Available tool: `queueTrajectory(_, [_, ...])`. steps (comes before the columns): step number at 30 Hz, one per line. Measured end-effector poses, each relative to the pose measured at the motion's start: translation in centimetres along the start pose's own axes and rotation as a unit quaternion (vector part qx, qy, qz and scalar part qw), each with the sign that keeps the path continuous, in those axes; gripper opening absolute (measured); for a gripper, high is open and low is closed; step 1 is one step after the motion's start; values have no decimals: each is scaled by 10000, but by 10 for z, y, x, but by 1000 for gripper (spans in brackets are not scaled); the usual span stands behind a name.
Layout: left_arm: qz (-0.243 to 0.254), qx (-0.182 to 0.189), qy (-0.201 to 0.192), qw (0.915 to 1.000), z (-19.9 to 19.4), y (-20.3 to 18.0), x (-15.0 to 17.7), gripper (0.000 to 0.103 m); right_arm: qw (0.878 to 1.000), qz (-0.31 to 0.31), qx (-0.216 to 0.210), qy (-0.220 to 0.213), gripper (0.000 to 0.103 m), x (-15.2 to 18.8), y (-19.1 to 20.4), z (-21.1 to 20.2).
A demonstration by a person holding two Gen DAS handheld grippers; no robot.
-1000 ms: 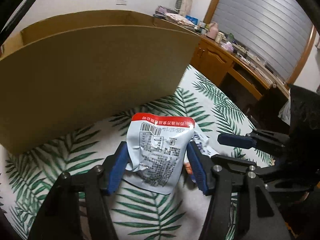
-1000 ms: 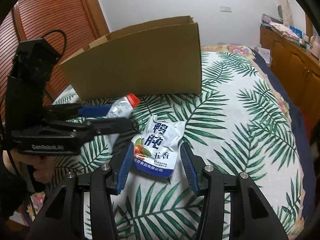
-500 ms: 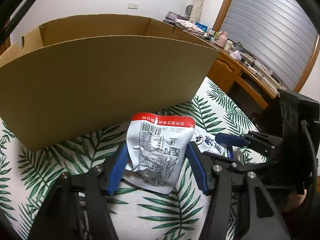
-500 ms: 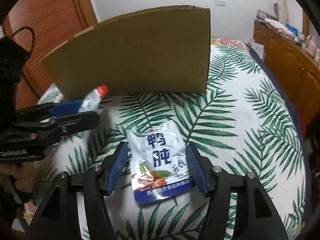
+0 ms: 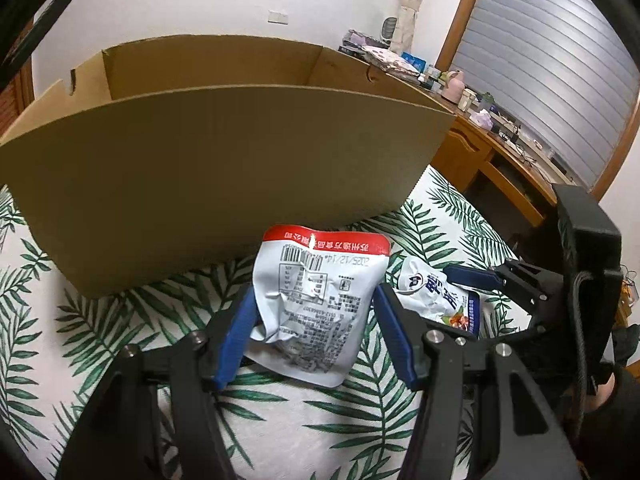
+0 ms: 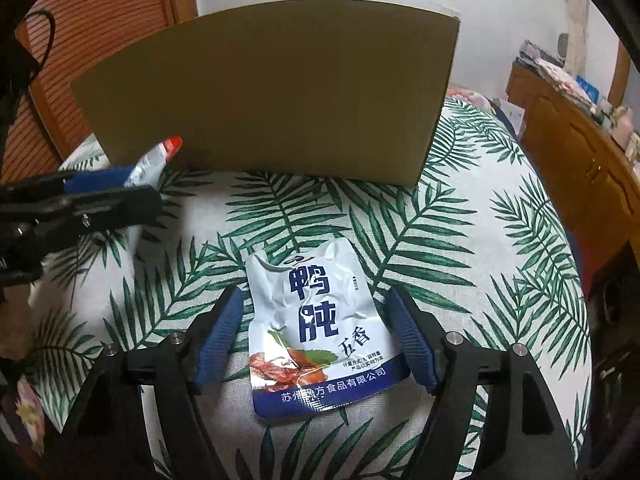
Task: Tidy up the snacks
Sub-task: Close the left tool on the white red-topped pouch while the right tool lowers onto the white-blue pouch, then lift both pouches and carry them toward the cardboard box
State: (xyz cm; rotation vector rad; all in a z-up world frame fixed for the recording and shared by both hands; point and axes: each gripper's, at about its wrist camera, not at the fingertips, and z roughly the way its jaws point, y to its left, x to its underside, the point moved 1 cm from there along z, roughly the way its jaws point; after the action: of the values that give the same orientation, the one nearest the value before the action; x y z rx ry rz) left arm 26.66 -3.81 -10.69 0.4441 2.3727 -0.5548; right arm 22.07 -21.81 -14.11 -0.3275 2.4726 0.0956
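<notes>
My left gripper [image 5: 314, 312] is shut on a silver snack pouch with a red top band [image 5: 316, 300], held above the leaf-print cloth in front of the open cardboard box [image 5: 224, 168]. The pouch and left gripper also show at the left of the right wrist view [image 6: 154, 162]. My right gripper [image 6: 316, 332] is open, its blue pads on either side of a white and blue snack pouch [image 6: 316, 332] lying flat on the cloth. That pouch also shows in the left wrist view [image 5: 436, 292].
The box wall [image 6: 272, 96] stands just beyond both pouches. The bed with the leaf-print cloth [image 6: 460, 240] drops off at the right. A wooden desk with clutter [image 5: 500, 140] stands to the right, and a slatted wooden door [image 6: 92, 40] to the left.
The left gripper has risen with its pouch toward the box, so the box's inside now shows. The right gripper has moved in around the white and blue pouch.
</notes>
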Motion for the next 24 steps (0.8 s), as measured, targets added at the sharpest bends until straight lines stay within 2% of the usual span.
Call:
queueTrajectory(8, [5, -83, -86, 9999, -8, 3, 0, 59, 10000, 25, 92, -2, 76, 2, 1, 0])
queueTrajectory(10, [13, -89, -110, 9999, -10, 2, 1, 59, 9999, 38, 94, -45, 62, 3, 1, -2])
queueTrajectory(13, [32, -104, -129, 9999, -13, 0, 1, 59, 9999, 11, 102, -36, 60, 4, -1, -4])
queueTrajectory(24, [68, -86, -236, 9997, -24, -5, -3, 59, 9997, 87, -2, -217, 59, 12, -2, -14])
